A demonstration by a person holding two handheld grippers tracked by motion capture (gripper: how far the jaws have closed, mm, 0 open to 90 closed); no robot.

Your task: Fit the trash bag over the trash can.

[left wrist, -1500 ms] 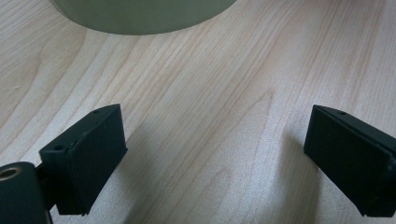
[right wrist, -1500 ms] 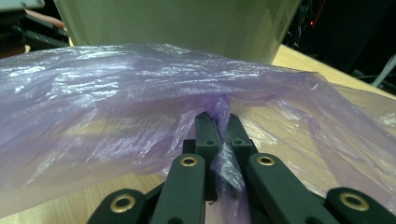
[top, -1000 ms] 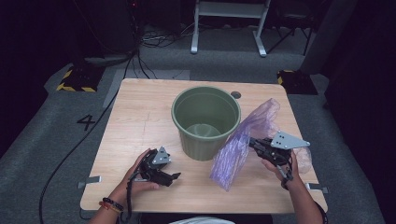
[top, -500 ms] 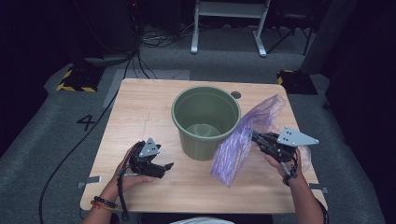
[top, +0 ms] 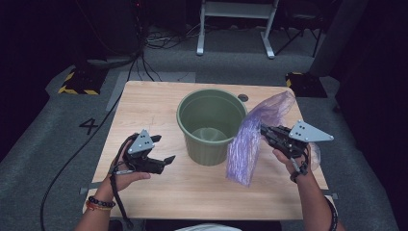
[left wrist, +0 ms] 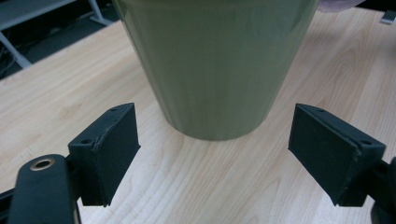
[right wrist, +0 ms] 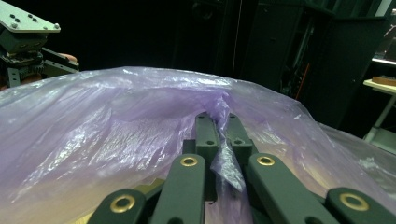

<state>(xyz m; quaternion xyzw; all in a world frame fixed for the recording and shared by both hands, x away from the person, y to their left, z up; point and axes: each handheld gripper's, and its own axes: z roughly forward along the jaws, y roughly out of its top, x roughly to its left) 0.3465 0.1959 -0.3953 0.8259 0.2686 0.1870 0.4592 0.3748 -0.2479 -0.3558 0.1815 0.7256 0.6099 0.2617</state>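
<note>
Purple bag (top: 250, 139) held up beside green bin (top: 211, 122), pinched tight in right claw (top: 263, 131). Left claw (top: 163, 149) wide, holding nothing, low near bin on worktop (top: 144, 103). Bag not in bin yet. Left to do: open bag, fit over rim.

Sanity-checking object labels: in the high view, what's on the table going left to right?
left gripper → green bucket → purple plastic bag → right gripper, shut on the bag.
</note>
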